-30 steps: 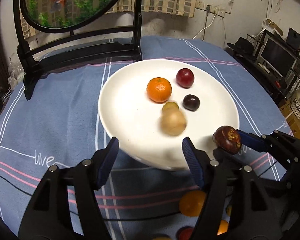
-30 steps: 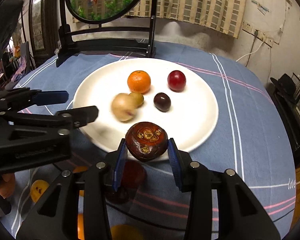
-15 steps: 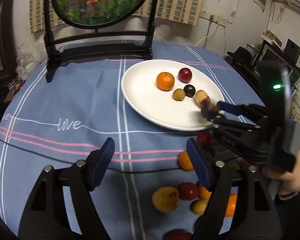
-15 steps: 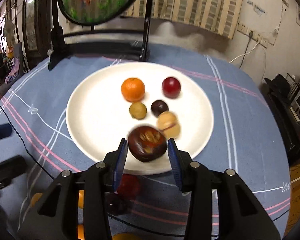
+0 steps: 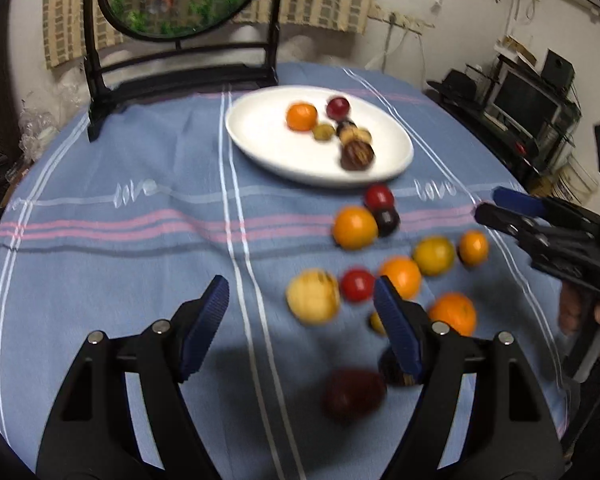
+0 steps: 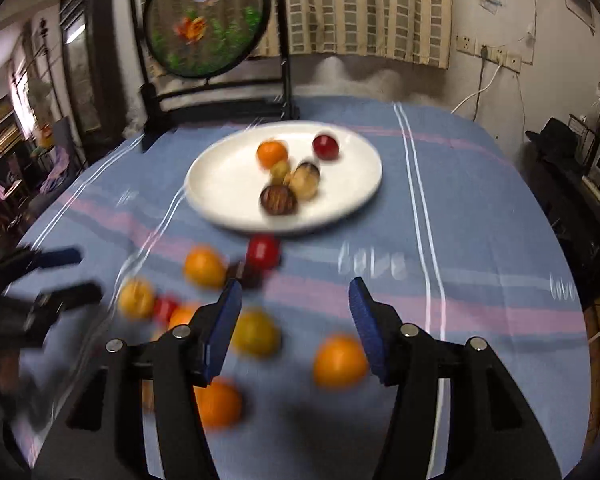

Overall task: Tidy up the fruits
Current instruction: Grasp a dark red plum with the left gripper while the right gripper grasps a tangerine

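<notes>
A white plate [image 5: 260, 140] [image 6: 220, 192] holds an orange [image 5: 301, 117], a red plum [image 5: 338, 107], a small green fruit [image 5: 324, 132], a tan fruit [image 5: 358, 136] and a dark brown mangosteen [image 5: 357, 155] [image 6: 278, 200]. Several loose oranges, red and yellow fruits lie on the blue cloth nearer me, such as an orange [image 5: 355, 227] and a yellow fruit [image 5: 313, 297]. My left gripper [image 5: 302, 312] is open and empty above the loose fruit. My right gripper [image 6: 294, 316] is open and empty; it also shows at the right of the left wrist view [image 5: 500, 204].
A round fish picture on a black stand [image 5: 180, 76] [image 6: 216, 92] stands at the table's far side. A striped blue tablecloth [image 5: 120, 240] covers the round table. Shelves with a monitor [image 5: 528, 100] stand to the right, off the table.
My right gripper has let go of the mangosteen, which now lies on the plate, and has drawn back open. My left gripper has also pulled back toward the loose fruit.
</notes>
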Action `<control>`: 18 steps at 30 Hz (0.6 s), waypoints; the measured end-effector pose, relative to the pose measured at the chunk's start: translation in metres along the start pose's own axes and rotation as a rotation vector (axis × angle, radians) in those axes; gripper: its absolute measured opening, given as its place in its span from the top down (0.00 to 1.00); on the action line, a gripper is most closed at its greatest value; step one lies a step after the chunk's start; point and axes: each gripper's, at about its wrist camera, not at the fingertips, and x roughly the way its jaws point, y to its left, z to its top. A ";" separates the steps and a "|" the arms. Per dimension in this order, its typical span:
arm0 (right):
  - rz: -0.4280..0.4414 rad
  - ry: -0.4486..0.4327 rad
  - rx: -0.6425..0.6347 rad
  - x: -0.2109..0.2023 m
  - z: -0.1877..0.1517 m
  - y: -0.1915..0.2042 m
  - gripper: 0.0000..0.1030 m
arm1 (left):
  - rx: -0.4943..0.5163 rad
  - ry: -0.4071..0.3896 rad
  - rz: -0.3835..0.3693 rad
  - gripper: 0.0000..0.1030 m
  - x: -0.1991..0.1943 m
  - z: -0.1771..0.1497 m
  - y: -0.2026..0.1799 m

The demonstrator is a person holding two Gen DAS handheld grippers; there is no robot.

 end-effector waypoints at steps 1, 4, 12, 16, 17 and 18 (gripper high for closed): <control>0.002 0.008 -0.002 -0.008 -0.013 0.001 0.45 | 0.002 0.010 -0.008 0.26 0.000 -0.007 -0.002; 0.028 0.028 0.021 -0.021 -0.040 0.001 0.45 | 0.019 0.037 -0.032 0.26 -0.001 -0.025 -0.010; 0.079 0.027 0.046 -0.031 -0.064 0.014 0.45 | 0.052 0.092 -0.047 0.26 0.000 -0.052 -0.017; 0.101 0.034 0.028 -0.029 -0.063 0.023 0.45 | 0.082 0.123 -0.051 0.40 0.008 -0.057 -0.019; 0.102 0.037 0.023 -0.028 -0.063 0.024 0.45 | 0.084 0.136 -0.055 0.44 0.012 -0.057 -0.019; 0.099 0.042 0.019 -0.027 -0.064 0.026 0.45 | 0.084 0.145 -0.066 0.45 0.017 -0.057 -0.019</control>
